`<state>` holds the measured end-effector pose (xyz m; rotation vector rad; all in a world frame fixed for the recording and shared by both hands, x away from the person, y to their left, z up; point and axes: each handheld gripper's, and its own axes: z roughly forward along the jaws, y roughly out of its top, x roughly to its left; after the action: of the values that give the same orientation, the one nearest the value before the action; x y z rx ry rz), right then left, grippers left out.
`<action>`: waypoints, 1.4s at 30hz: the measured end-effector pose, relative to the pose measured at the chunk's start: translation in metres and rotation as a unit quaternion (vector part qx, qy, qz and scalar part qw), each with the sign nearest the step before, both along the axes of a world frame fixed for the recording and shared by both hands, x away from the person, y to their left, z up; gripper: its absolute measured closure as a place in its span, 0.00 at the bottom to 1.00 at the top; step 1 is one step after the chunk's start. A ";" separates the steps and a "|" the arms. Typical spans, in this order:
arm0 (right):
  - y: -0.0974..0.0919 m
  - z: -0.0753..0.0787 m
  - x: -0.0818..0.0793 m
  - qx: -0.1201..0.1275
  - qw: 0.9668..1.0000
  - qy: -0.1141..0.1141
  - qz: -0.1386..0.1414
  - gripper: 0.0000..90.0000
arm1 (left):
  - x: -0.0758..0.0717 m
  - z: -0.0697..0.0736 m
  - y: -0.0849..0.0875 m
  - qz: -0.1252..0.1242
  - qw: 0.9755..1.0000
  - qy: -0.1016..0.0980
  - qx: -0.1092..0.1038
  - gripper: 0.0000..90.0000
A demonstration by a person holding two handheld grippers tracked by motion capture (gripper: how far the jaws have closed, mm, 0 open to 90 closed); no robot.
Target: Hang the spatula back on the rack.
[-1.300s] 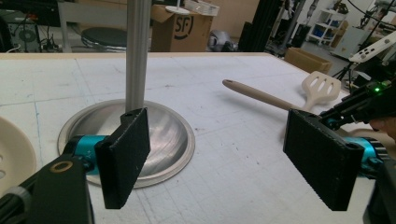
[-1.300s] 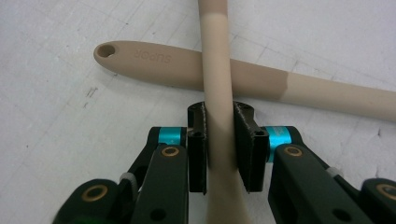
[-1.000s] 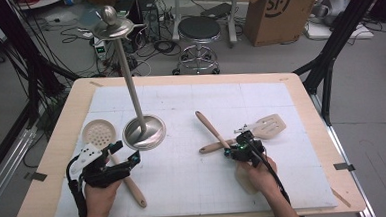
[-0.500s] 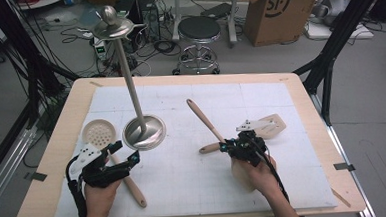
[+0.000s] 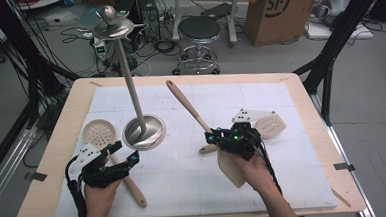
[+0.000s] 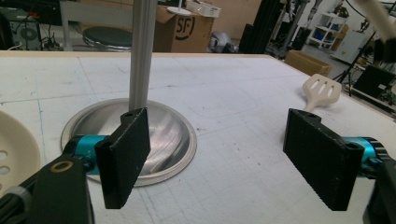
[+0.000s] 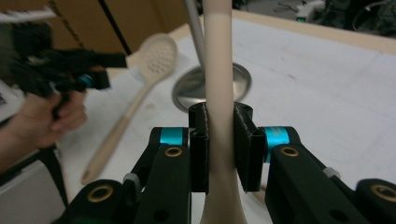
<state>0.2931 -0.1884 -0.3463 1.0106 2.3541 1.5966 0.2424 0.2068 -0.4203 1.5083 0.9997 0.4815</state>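
High view: the right gripper (image 5: 217, 137) clamps a pale wooden flat-bladed spatula (image 5: 191, 110) above the white mat (image 5: 284, 174), handle slanting up and away leftward, blade (image 5: 232, 167) near the hand. Left gripper (image 5: 121, 155) gapes empty beside the steel stand base (image 5: 143, 132). Cardboard box (image 5: 271, 9) reads "SF".

Right gripper (image 5: 231, 139) clamped on a wooden spatula (image 5: 191, 110), handle slanting up and away beyond the jaws, broad blade hanging below the hand, lifted clear of the tabletop (image 5: 310, 182). Just beside those jaws on the outer side: a slotted turner (image 5: 271, 126) lying flat. Left gripper (image 5: 114, 160) low over the mat, jaws apart, pointed at the round base of a metal stand (image 5: 143, 132) just ahead. Perforated spoon (image 5: 99, 134) running under that gripper, bowl just beyond its jaws.
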 end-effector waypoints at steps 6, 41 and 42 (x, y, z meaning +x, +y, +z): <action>0.008 0.016 -0.002 0.054 0.998 -0.015 0.025 0.87 | 0.000 0.000 0.000 0.001 1.000 0.000 -0.003 0.26; 0.060 0.062 0.013 0.159 0.982 -0.076 0.073 0.87 | -0.001 0.001 0.003 0.003 1.000 -0.004 -0.008 0.26; 0.060 0.062 0.012 0.161 0.981 -0.079 0.076 0.87 | -0.001 0.001 0.003 0.003 1.000 -0.004 -0.009 0.26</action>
<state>0.3053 -0.1281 -0.2841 0.7302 2.1571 2.0818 0.2417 0.2096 -0.4192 1.4873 0.9991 0.4812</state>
